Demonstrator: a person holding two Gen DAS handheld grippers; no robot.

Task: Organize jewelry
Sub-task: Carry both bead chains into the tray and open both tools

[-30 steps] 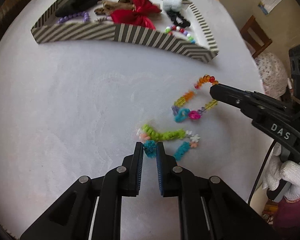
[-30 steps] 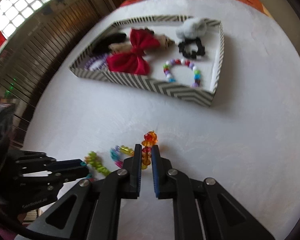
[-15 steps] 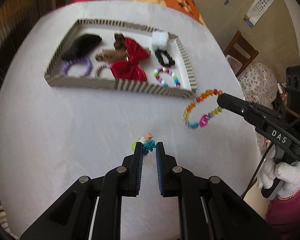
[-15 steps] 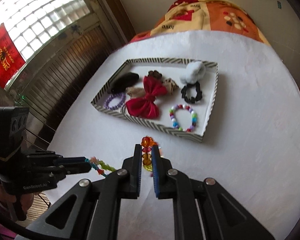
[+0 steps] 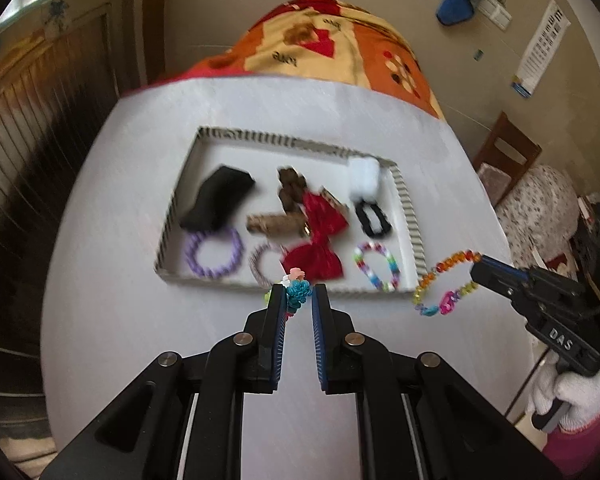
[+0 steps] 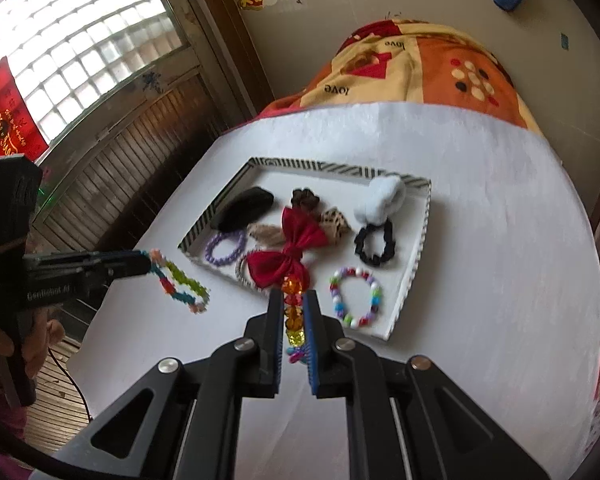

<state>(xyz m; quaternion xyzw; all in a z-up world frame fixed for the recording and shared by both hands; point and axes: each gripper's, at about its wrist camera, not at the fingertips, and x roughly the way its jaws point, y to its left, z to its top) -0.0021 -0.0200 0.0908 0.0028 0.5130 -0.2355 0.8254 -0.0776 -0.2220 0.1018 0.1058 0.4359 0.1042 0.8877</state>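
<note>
My left gripper (image 5: 298, 298) is shut on a flower-bead bracelet (image 5: 298, 294) of teal, green and pink, which hangs above the white table. In the right wrist view that gripper (image 6: 142, 262) is at the left, with the bracelet (image 6: 182, 286) dangling as a loop. My right gripper (image 6: 294, 300) is shut on an amber and multicolour crystal bracelet (image 6: 292, 304). In the left wrist view it (image 5: 478, 268) is at the right, its bracelet (image 5: 444, 280) hanging just off the corner of the striped tray (image 5: 410, 208). Both grippers hover at the tray's near edge.
The tray (image 6: 418, 256) holds a red bow (image 6: 290, 256), a black clip (image 6: 244, 206), a purple bracelet (image 6: 226, 246), a bead bracelet (image 6: 356, 296), a black scrunchie (image 6: 374, 246) and a white pom-pom (image 6: 380, 198). An orange blanket (image 6: 420, 68) lies past the table's far end. A chair (image 5: 508, 156) stands at the right.
Both grippers have risen and carried their bracelets off the table toward the tray's near edge. The bracelets now hang in the air, and the tray shows from higher up.
</note>
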